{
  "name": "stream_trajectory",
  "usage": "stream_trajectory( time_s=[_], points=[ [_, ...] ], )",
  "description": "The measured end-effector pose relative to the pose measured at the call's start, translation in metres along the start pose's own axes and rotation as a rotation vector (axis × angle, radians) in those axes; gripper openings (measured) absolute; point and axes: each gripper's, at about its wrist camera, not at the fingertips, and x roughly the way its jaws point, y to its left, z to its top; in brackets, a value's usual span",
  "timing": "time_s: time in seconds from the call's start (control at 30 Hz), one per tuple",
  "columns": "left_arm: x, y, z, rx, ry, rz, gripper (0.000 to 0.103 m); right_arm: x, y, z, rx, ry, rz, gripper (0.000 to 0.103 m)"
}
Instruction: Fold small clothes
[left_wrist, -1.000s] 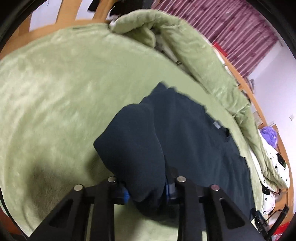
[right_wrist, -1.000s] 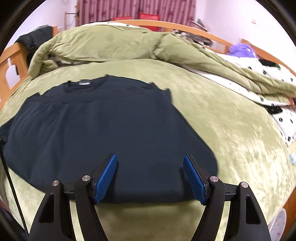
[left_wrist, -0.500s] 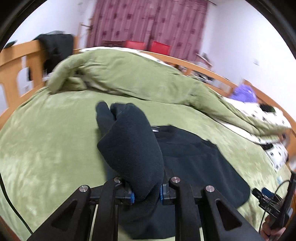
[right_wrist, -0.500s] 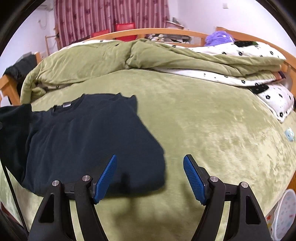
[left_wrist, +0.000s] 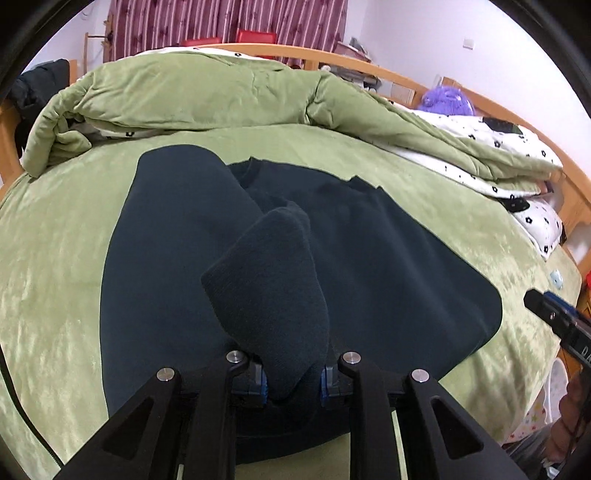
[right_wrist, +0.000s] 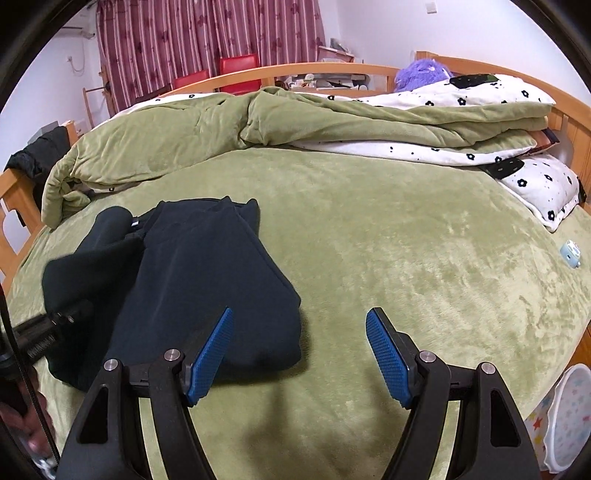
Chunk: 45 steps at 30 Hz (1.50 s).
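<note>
The left gripper (left_wrist: 291, 382) fingers, easing apart, pinch the dark shirt (left_wrist: 388, 266); the right gripper (right_wrist: 299, 354) gapes empty.

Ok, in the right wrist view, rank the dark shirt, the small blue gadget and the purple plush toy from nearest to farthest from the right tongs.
1. Dark shirt, just ahead, left.
2. Small blue gadget, right, on the green blanket.
3. Purple plush toy, far back, by the headboard.
</note>
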Motion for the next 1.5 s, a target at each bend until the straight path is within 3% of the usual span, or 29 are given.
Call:
stream_trajectory(
  time_s=[0.03,0.17,0.2,0.3,0.5,0.6,0.77,0.93,0.97,1.07,1.2,1.3,1.4,1.5],
  points=[
    [-0.005,0.003,-0.001,0.000,0.001,-0.017,0.022,0.001,0.003,0.001,0.000,0.003,0.005,0.073],
    [-0.027,0.012,-0.001,-0.007,-0.022,-0.103,0.055,-0.001,0.022,0.005,-0.018,0.003,0.049,0.073],
    [-0.035,0.015,-0.003,-0.001,-0.039,-0.113,0.056,-0.001,0.029,0.006,-0.026,0.001,0.065,0.073],
    [-0.054,0.028,-0.008,0.026,-0.072,-0.117,0.058,-0.004,0.058,0.008,-0.063,-0.008,0.134,0.073],
    [-0.081,0.087,-0.017,-0.015,-0.124,-0.005,0.058,-0.010,0.114,0.005,-0.101,-0.018,0.319,0.073],
    [-0.086,0.119,-0.013,-0.049,-0.128,0.082,0.058,-0.006,0.139,0.001,-0.125,0.002,0.362,0.074],
    [-0.085,0.164,-0.002,-0.092,-0.130,0.160,0.058,0.022,0.167,-0.006,-0.092,0.080,0.376,0.075],
    [-0.070,0.191,-0.005,-0.175,-0.101,0.149,0.058,0.056,0.185,-0.009,-0.062,0.133,0.358,0.074],
    [-0.066,0.194,-0.006,-0.184,-0.089,0.146,0.058,0.062,0.190,-0.008,-0.067,0.137,0.345,0.070],
    [-0.059,0.193,-0.008,-0.177,-0.080,0.154,0.058,0.073,0.198,-0.012,-0.091,0.146,0.328,0.040],
    [-0.053,0.186,-0.010,-0.146,-0.073,0.175,0.058,0.067,0.197,-0.016,-0.117,0.091,0.324,0.025],
    [-0.053,0.181,-0.014,-0.142,-0.068,0.187,0.058,0.057,0.197,-0.014,-0.129,0.045,0.335,0.023],
    [-0.051,0.180,-0.017,-0.142,-0.060,0.198,0.058,0.057,0.195,-0.014,-0.124,0.057,0.344,0.024],
    [-0.047,0.180,-0.018,-0.150,-0.048,0.221,0.058,0.068,0.194,-0.015,-0.093,0.101,0.356,0.034]
  ],
)
